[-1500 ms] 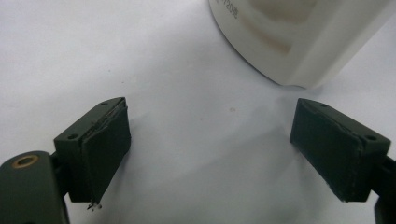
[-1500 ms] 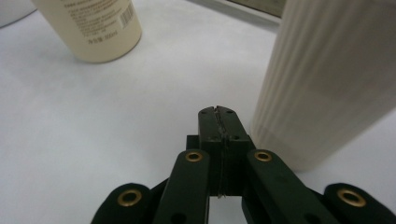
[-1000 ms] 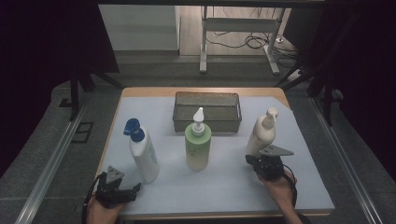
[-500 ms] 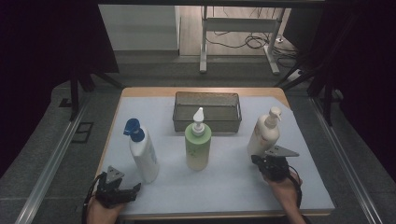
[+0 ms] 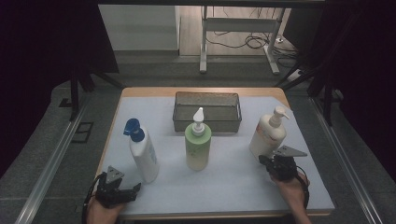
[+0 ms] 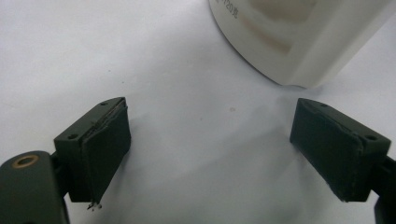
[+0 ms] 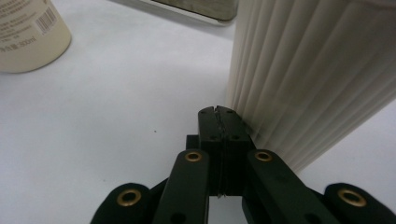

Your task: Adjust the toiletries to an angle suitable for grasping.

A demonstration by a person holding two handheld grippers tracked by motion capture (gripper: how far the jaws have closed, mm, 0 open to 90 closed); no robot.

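Cream ribbed pump bottle [image 5: 266, 136] stands upright near the tabletop's [image 5: 233, 186] right edge, long axis vertical, spout aimed right. Right claw [image 7: 218, 114], pressed together and empty, sits just beside its base. Left claw [image 6: 210, 144] is spread.

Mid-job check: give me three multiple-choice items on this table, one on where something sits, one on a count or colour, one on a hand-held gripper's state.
1. Where is the mesh basket?
A. behind the green bottle
B. at the table's near edge
C. left of the blue-capped bottle

2. How many pump or spray bottles stand on the table?
A. two
B. three
C. four

3. How do the jaws of the right hand-held gripper stand?
A. wide apart
B. clamped round a bottle
C. pressed together, nothing between

Answers:
1 A: the basket sits past the green bottle, toward the far edge.
2 B: the blue-capped bottle, the green one and the cream bottle.
3 C: its pads meet beside the cream bottle's ribbed wall.
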